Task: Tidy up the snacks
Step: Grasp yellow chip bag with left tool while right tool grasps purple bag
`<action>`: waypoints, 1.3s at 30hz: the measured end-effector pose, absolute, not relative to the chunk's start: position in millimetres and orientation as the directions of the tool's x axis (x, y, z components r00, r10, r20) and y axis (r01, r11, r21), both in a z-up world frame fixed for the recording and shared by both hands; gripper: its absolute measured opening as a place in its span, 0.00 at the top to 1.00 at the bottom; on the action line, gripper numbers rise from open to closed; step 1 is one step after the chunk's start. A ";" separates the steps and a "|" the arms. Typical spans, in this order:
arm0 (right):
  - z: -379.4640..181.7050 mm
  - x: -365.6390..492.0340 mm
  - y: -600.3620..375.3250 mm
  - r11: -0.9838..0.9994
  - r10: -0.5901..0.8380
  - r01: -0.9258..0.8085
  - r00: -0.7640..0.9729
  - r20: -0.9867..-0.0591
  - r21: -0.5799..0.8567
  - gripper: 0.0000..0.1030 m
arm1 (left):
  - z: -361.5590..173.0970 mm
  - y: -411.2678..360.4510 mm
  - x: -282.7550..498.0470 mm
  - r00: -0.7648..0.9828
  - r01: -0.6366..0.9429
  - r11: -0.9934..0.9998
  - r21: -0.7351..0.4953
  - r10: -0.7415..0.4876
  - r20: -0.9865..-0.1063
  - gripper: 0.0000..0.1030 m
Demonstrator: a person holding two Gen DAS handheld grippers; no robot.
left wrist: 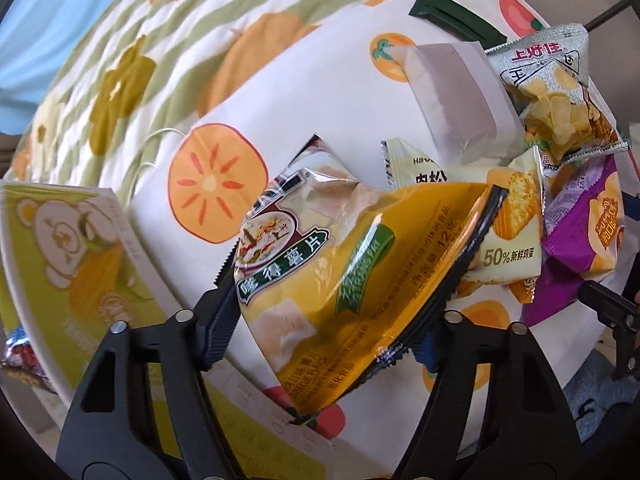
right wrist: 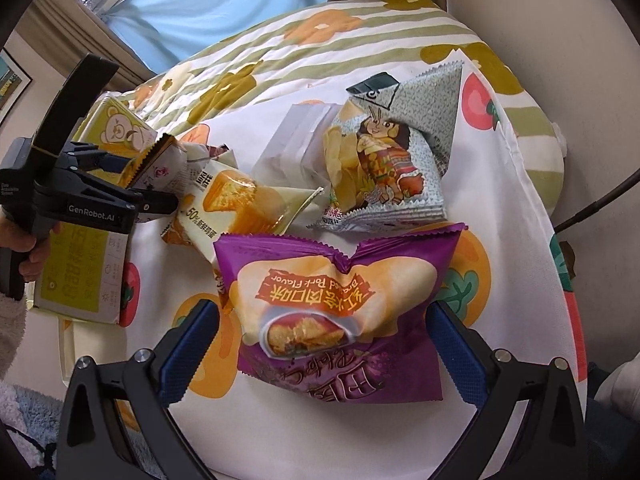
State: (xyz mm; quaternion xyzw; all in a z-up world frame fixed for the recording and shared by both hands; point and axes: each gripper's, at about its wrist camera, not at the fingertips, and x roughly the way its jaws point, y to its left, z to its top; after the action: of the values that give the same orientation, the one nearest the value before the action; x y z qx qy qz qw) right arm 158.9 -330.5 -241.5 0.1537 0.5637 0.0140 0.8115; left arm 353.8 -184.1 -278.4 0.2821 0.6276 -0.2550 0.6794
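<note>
- Yellow crinkly foil chip packet [left wrist: 332, 280], centre frame, sits clamped in left gripper [left wrist: 340, 292]; slick film could slip out.
- Right gripper [right wrist: 324, 344], fingers apart, straddles purple foil chip bag [right wrist: 340, 320]; closing could crush the chips.

A white cloth [right wrist: 500, 208] printed with orange fruit covers the surface, spread over a green-striped flowered quilt [right wrist: 304, 52] at the far side. On the cloth lie a purple chip bag [right wrist: 344, 320] nearest, a grey chip bag [right wrist: 400, 168] beyond it, a cream cake packet [right wrist: 240, 204] and a white wrapped packet [right wrist: 292, 148]. A green bear-printed box [right wrist: 80, 280] rests at the left.
</note>
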 end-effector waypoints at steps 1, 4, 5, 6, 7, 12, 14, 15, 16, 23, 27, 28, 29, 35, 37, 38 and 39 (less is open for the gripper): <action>-242.7 159.6 -330.4 0.951 0.198 0.155 0.363 -0.911 0.269 0.00 | -278.6 -184.1 353.4 0.082 0.702 0.710 0.061 0.004 -0.997 0.37; -245.6 161.7 -329.1 0.947 0.199 0.168 0.360 -0.912 0.273 0.00 | -277.3 -181.7 353.6 0.088 0.707 0.705 0.058 -0.006 -0.996 0.40; -246.4 162.5 -328.1 0.948 0.193 0.170 0.360 -0.913 0.268 0.00 | -276.8 -181.3 353.4 0.090 0.708 0.704 0.058 -0.009 -0.996 0.41; -246.9 162.7 -327.5 0.949 0.189 0.171 0.360 -0.914 0.264 0.00 | -276.6 -181.0 353.0 0.093 0.708 0.704 0.058 -0.011 -0.996 0.41; -247.7 163.0 -327.5 0.951 0.182 0.172 0.359 -0.915 0.257 0.00 | -275.9 -180.3 352.8 0.095 0.707 0.705 0.058 -0.014 -0.995 0.41; -253.2 165.5 -325.2 0.955 0.163 0.181 0.345 -0.925 0.236 0.00 | -270.6 -176.7 349.2 0.105 0.689 0.723 0.051 -0.030 -0.994 0.42; -255.9 166.6 -325.6 0.954 0.157 0.190 0.337 -0.928 0.230 0.00 | -267.8 -174.2 346.4 0.113 0.681 0.731 0.051 -0.036 -0.993 0.42; -256.8 167.0 -326.9 0.953 0.159 0.192 0.337 -0.928 0.233 0.00 | -266.7 -173.0 346.0 0.115 0.676 0.735 0.049 -0.040 -0.993 0.42; -257.7 167.1 -327.9 0.953 0.162 0.192 0.337 -0.927 0.236 0.01 | -265.0 -171.7 345.0 0.119 0.669 0.742 0.047 -0.044 -0.992 0.42; -256.0 165.7 -327.0 0.964 0.151 0.159 0.322 -0.934 0.211 0.16 | -251.4 -164.6 338.8 0.155 0.616 0.787 0.040 -0.071 -0.985 0.42; -250.1 159.1 -328.8 0.969 0.151 0.136 0.322 -0.935 0.204 0.37 | -240.9 -163.5 331.2 0.172 0.597 0.802 0.033 -0.087 -0.981 0.42; -248.4 157.4 -328.7 0.969 0.156 0.133 0.323 -0.933 0.208 0.39 | -237.1 -163.6 327.6 0.180 0.589 0.807 0.032 -0.092 -0.979 0.42; -246.3 155.2 -329.6 0.969 0.163 0.127 0.324 -0.932 0.214 0.39 | -234.2 -163.6 324.8 0.185 0.585 0.811 0.032 -0.095 -0.978 0.42; -228.7 141.6 -330.2 0.972 0.182 0.080 0.348 -0.920 0.223 0.41 | -211.6 -165.1 303.8 0.232 0.555 0.831 0.033 -0.116 -0.966 0.42; -220.1 136.2 -330.5 0.972 0.192 0.061 0.360 -0.913 0.228 0.41 | -202.8 -164.8 295.9 0.248 0.543 0.839 0.032 -0.124 -0.961 0.42; -216.6 133.5 -330.2 0.972 0.195 0.055 0.364 -0.911 0.230 0.41 | -196.7 -164.7 291.3 0.261 0.534 0.845 0.032 -0.128 -0.957 0.42; -211.7 130.4 -330.4 0.972 0.198 0.045 0.370 -0.908 0.230 0.41 | -192.4 -165.0 288.1 0.270 0.527 0.849 0.032 -0.132 -0.954 0.42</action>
State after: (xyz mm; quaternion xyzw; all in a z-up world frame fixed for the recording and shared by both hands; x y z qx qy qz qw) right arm 130.4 -330.4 -211.7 0.1084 0.5591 0.0465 0.8206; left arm 288.1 -165.0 -192.4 0.1747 0.5656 -0.2119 0.7776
